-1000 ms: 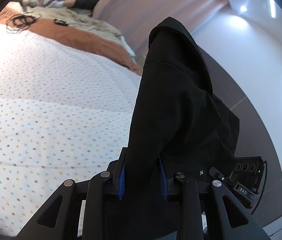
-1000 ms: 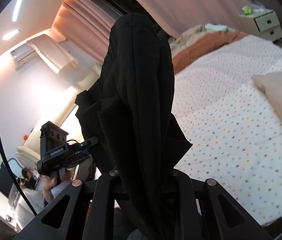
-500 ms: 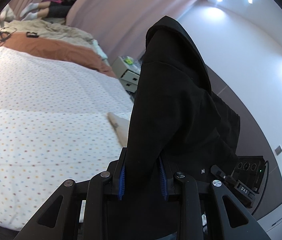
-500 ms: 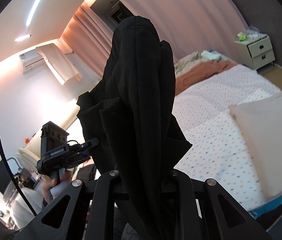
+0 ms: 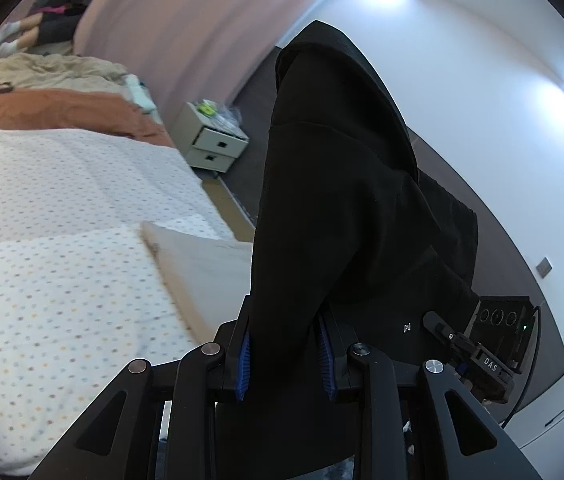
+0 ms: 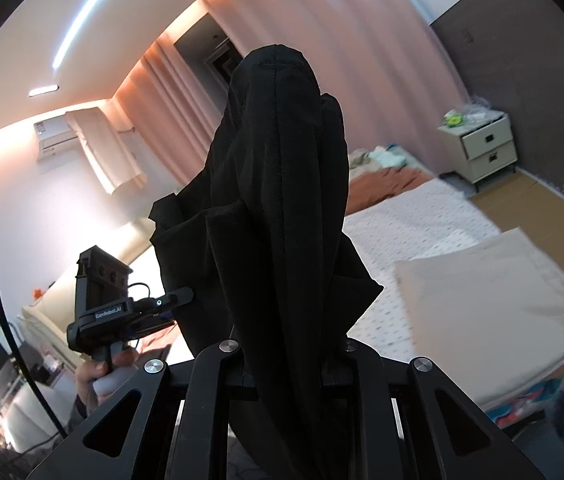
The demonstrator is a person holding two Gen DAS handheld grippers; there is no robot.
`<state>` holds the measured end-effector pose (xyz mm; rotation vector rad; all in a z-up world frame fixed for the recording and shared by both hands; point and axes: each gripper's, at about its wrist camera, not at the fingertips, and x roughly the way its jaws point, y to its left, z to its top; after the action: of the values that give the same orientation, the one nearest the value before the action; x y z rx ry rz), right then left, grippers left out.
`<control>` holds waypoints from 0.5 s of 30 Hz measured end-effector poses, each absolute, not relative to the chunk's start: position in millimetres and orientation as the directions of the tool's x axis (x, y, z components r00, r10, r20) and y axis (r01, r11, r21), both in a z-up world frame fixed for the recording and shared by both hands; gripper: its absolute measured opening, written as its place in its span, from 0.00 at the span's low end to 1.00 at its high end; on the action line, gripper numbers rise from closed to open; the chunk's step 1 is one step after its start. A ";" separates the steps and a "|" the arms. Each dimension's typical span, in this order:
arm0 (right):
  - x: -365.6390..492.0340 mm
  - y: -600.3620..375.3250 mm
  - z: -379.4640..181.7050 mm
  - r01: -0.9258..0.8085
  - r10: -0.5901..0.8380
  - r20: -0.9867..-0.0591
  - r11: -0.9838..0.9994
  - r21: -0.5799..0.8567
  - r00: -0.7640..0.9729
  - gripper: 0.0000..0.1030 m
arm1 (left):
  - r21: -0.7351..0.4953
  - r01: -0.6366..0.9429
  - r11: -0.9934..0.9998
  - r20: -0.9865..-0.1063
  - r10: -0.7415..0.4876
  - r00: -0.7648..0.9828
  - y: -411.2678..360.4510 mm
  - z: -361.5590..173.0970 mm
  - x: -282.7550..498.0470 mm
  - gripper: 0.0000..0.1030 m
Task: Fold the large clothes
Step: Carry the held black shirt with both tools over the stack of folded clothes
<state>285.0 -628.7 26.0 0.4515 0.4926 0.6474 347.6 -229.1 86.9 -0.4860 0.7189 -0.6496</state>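
Two views, left wrist first: black garment [image 5: 341, 208] fills the middle of the frame, rising from between the fingers and hanging in folds toward the right.
Left gripper [image 5: 283, 354]: clamped on the black garment, cloth pinched between the two blue pads [image 5: 244, 356].
Right gripper in this view [image 5: 477, 354]: seen side-on at the near right, just beside the lower edge of the cloth; its fingers are hidden there.
Bed [image 5: 54, 264]: to the left, spread with a white dotted sheet; a cream pillow [image 5: 206, 264] lies on its right part, partly behind the garment.
Far end of bed: a rust-brown blanket [image 5: 54, 108] with crumpled beige bedding beyond it.
Nightstand [image 5: 214, 144]: white, two drawers, far beyond the bed beside the pink curtain [image 5: 186, 32].

Right wrist view, garment [image 6: 282, 216]: held up in the air above the near edge of the bed [image 6: 413, 228], bunched into a tall dark column.
Right gripper [image 6: 291, 360]: closed on the black garment; the cloth covers the fingertips.
Left gripper here [image 6: 180, 296]: at the near left, held in the person's hand [image 6: 102, 376], its tip touching the garment's left edge.
Pillow [image 6: 489, 292]: on the right part of the bed.
Nightstand [image 6: 481, 146]: far right against the dark wall.
Air conditioner [image 6: 56, 138]: high on the left wall.
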 end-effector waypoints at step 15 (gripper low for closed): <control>324.1 -713.3 37.0 -0.297 0.508 -0.340 0.806 0.511 0.792 0.17 | -0.600 0.461 0.653 -0.488 -0.756 0.436 -328.3 71.7 384.5 0.28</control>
<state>324.1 -713.3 37.0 0.4548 0.4880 0.4494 384.5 -328.3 71.7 -0.4100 0.8121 -0.7842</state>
